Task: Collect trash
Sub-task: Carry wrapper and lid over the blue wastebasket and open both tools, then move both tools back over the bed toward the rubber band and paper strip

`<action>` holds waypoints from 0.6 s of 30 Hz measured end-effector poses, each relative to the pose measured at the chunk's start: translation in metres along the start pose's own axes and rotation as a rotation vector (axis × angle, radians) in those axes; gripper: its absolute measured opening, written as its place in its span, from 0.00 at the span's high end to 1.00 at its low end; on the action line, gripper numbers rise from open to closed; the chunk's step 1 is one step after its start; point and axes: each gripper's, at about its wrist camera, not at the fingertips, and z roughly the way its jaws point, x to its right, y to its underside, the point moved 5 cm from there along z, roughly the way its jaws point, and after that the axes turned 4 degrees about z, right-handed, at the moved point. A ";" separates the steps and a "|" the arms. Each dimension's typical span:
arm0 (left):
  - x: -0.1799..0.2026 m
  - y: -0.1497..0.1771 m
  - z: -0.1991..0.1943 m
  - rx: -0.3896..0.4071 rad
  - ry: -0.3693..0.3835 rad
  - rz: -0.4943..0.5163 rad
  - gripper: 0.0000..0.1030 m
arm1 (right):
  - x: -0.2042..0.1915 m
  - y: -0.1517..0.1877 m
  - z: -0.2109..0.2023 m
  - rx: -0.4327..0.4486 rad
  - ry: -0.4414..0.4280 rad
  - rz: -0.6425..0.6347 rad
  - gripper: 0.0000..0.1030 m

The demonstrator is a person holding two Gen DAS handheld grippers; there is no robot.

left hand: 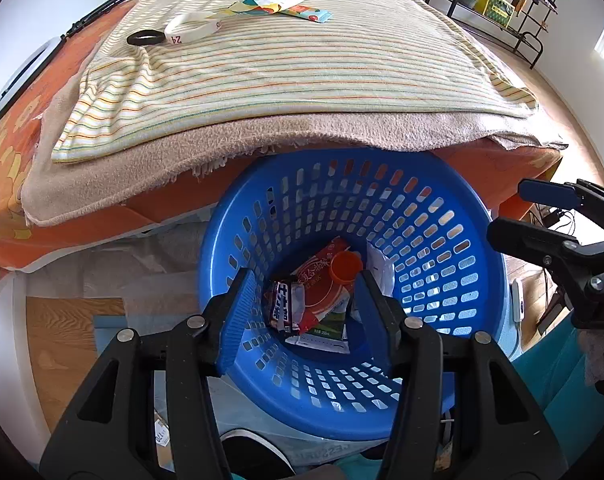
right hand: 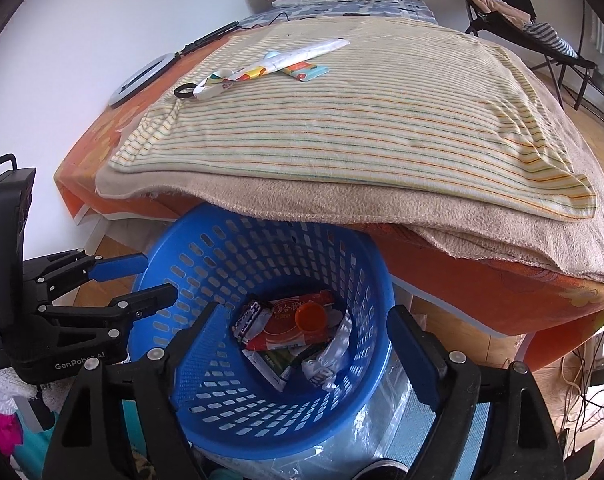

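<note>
basket (left hand: 478, 280) far rim: under blanket (left hand: 342, 128) | wrapper (right hand: 290, 320) print: illegible

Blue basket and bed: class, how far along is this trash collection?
Done: a red wrapper, an orange cap and crumpled paper lie in the blue basket. In hand: nothing; left gripper and right gripper hang open above it. Left: wrappers and a black ring on the striped blanket.

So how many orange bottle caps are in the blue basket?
1: the orange cap lies on the red wrapper at the blue basket's bottom; others may be hidden underneath.
</note>
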 end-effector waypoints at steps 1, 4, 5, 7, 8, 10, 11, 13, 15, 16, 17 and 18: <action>0.000 0.000 0.000 -0.001 -0.001 0.000 0.47 | 0.000 0.000 0.000 0.001 0.003 0.001 0.16; 0.000 0.000 -0.001 -0.003 -0.006 -0.001 0.46 | 0.002 -0.002 -0.002 0.008 0.016 0.008 0.14; 0.000 -0.001 -0.001 -0.003 -0.005 -0.002 0.46 | 0.003 -0.003 -0.003 0.012 0.022 0.008 0.14; 0.000 -0.001 -0.003 -0.001 -0.005 -0.002 0.41 | 0.004 -0.004 -0.004 0.019 0.041 0.007 0.13; 0.000 -0.002 -0.005 0.003 -0.003 -0.002 0.38 | 0.004 -0.005 -0.005 0.022 0.048 0.007 0.11; 0.000 -0.004 -0.009 0.011 0.002 -0.002 0.37 | 0.005 -0.006 -0.006 0.027 0.054 0.010 0.10; 0.001 -0.005 -0.010 0.014 0.003 -0.001 0.37 | 0.006 -0.007 -0.007 0.030 0.055 0.012 0.10; 0.001 -0.008 -0.014 0.015 -0.002 0.000 0.36 | 0.006 -0.008 -0.009 0.034 0.059 0.016 0.10; 0.000 -0.011 -0.015 0.003 -0.017 -0.004 0.30 | 0.006 -0.010 -0.010 0.039 0.063 0.016 0.10; -0.001 -0.012 -0.016 -0.002 -0.022 -0.005 0.27 | 0.006 -0.011 -0.011 0.042 0.065 0.017 0.10; -0.002 -0.014 -0.016 -0.004 -0.024 -0.007 0.26 | 0.006 -0.012 -0.012 0.044 0.068 0.019 0.10; -0.002 -0.015 -0.017 -0.007 -0.023 -0.007 0.26 | 0.006 -0.013 -0.013 0.046 0.068 0.020 0.10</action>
